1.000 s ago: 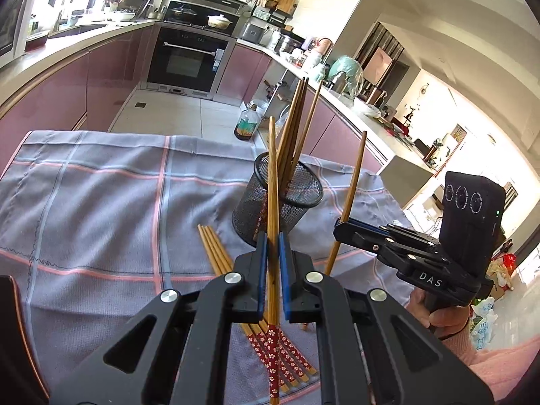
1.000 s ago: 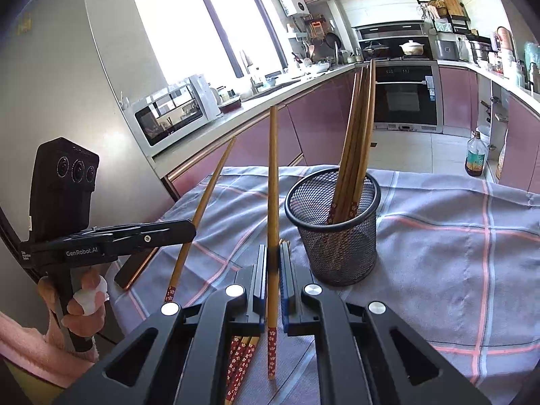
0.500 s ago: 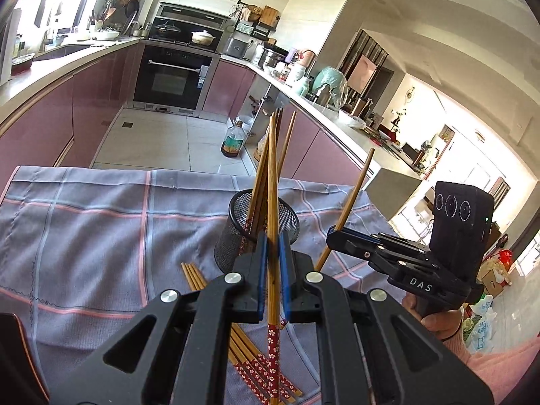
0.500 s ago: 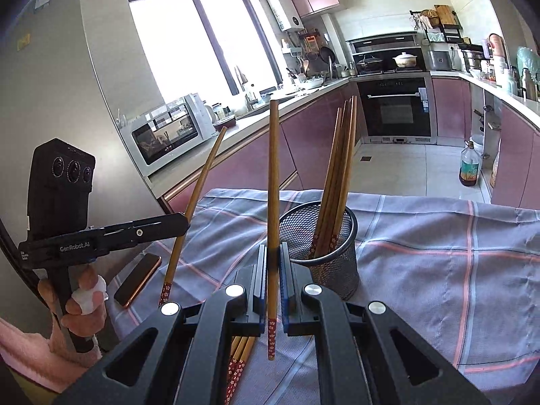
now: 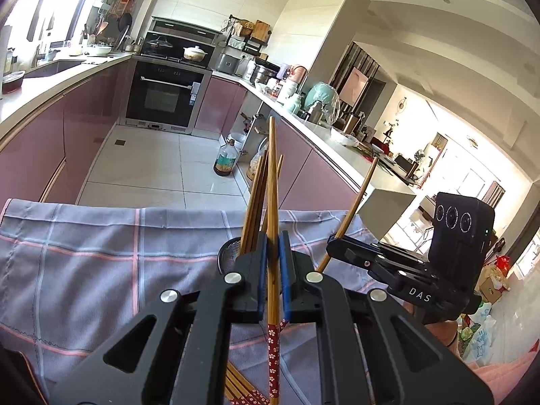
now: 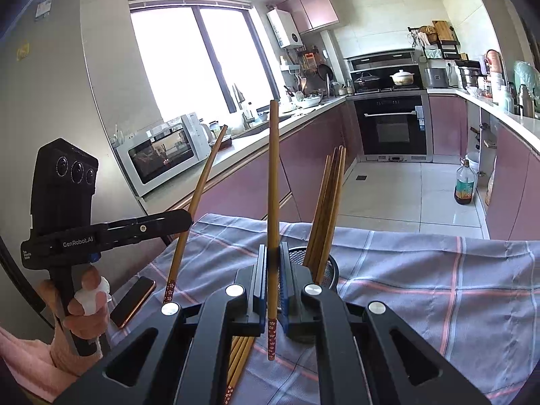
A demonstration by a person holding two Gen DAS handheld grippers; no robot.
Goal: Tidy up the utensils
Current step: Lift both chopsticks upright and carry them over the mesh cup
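My left gripper (image 5: pixel 272 239) is shut on an upright wooden chopstick (image 5: pixel 272 182) whose red patterned end hangs below the jaws. My right gripper (image 6: pixel 273 249) is shut on another chopstick (image 6: pixel 272 175), held upright too. Each gripper shows in the other's view: the right gripper (image 5: pixel 332 241) with its slanted chopstick (image 5: pixel 354 207), the left gripper (image 6: pixel 187 217) with its slanted chopstick (image 6: pixel 199 195). The black mesh holder (image 6: pixel 329 270) with several chopsticks (image 6: pixel 325 202) stands just beyond both grippers, mostly hidden by them. More chopsticks (image 6: pixel 239 354) lie on the cloth below.
A grey checked cloth (image 5: pixel 101 253) covers the table. A phone (image 6: pixel 133 302) lies on the cloth near the person's left hand (image 6: pixel 84 307). Beyond the table's far edge are the kitchen floor, pink cabinets, an oven and a bottle (image 6: pixel 465 185) on the floor.
Both grippers have risen with their chopsticks, so the mesh holder and the table sit lower in both views and the holder is now largely hidden behind the jaws.
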